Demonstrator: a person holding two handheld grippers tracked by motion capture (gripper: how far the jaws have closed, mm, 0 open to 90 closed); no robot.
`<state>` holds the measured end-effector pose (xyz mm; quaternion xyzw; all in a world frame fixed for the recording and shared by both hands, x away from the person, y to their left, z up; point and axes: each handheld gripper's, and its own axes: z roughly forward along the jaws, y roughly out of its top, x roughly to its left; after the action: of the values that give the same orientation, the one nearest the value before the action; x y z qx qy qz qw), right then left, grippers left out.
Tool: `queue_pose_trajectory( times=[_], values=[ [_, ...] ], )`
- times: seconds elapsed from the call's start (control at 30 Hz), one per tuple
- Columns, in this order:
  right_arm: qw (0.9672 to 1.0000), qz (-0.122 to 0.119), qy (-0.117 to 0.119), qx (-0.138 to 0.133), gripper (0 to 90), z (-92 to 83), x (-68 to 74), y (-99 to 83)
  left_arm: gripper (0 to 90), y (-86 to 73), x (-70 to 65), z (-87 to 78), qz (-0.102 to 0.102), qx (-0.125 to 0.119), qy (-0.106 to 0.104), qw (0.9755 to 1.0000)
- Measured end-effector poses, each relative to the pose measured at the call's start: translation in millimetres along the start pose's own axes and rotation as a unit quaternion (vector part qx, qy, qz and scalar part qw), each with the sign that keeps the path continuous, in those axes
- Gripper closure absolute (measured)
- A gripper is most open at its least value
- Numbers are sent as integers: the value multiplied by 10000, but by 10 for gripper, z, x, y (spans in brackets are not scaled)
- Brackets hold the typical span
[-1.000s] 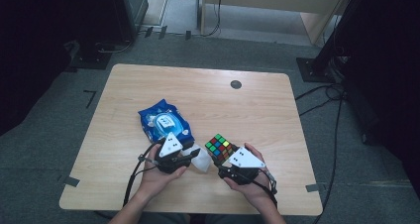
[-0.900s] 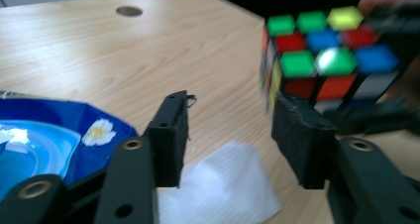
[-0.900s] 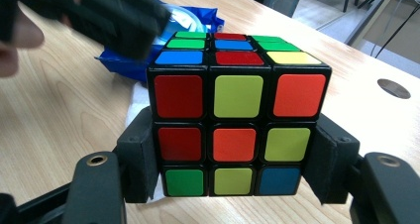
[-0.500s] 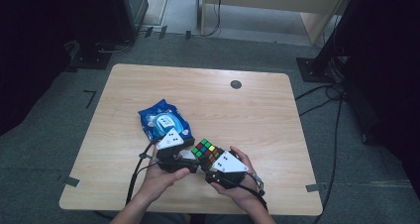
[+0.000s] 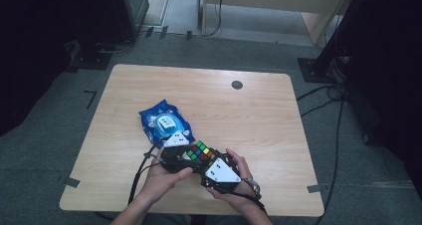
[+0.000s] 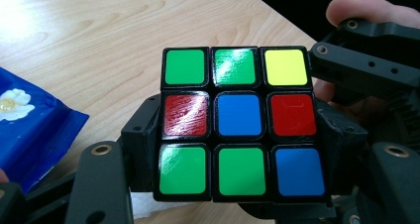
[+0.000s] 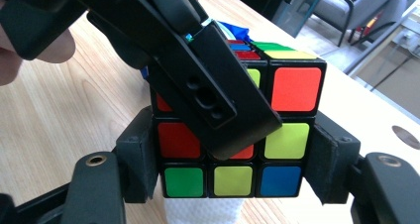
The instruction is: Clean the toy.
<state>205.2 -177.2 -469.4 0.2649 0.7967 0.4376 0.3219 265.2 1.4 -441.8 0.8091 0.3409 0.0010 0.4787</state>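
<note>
A scrambled Rubik's cube (image 5: 201, 150) hangs just above the table's front edge between both hands. My right gripper (image 7: 228, 159) is shut on it, its pads pressing the cube's (image 7: 289, 135) lower side faces. My left gripper (image 6: 237, 135) has just been closing with the cube (image 6: 237, 120) between its jaws, and its pads press the middle row on both sides. One left jaw crosses the cube's front face in the right gripper view. In the high view the left gripper (image 5: 189, 154) comes from the left and the right gripper (image 5: 208, 161) from the lower right.
A blue wet-wipe pack (image 5: 164, 124) lies on the wooden table (image 5: 259, 115) just behind the left hand. A white tissue (image 7: 203, 211) sits under the cube. A small dark disc (image 5: 237, 84) is set in the far right of the tabletop.
The right hand carried the cube leftward to the left gripper. The left gripper's jaws now stand around the cube. The white tissue between the hands is now covered.
</note>
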Motion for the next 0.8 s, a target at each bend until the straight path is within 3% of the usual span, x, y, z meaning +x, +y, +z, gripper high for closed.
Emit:
queue_pose_trajectory(
  times=[0.13,0.23,0.33,0.43,0.47,0.5,0.6,0.67,0.73,0.8],
  values=[
    [9999,68,82,85,294,14,-49,-36,341,5,63,-88,-26,-298,9,9996],
    [9997,158,45,179,302,18,-113,-101,341,5,152,-243,69,-792,-25,9968],
    [9979,588,36,258,345,23,-230,-183,341,-34,222,-383,265,-1334,104,9907],
    [9932,1066,106,461,406,69,-351,-251,341,-130,307,-500,561,-1939,199,9792],
    [9915,1192,125,511,417,82,-369,-261,341,-169,332,-520,650,-2069,192,9760],
    [9895,1330,191,527,430,106,-387,-269,341,-212,360,-526,674,-2129,170,9746],
    [9847,1579,327,655,440,216,-362,-265,341,-305,382,-502,795,-2032,183,9757],
    [9826,1606,465,812,441,325,-317,-272,341,-345,365,-480,902,-1959,255,9761],
    [9806,1610,442,1027,465,437,-268,-296,341,-359,347,-469,973,-1937,337,9756],
    [9775,1671,461,1203,512,524,-236,-321,341,-365,351,-464,1003,-1900,261,9763]
  ],
)
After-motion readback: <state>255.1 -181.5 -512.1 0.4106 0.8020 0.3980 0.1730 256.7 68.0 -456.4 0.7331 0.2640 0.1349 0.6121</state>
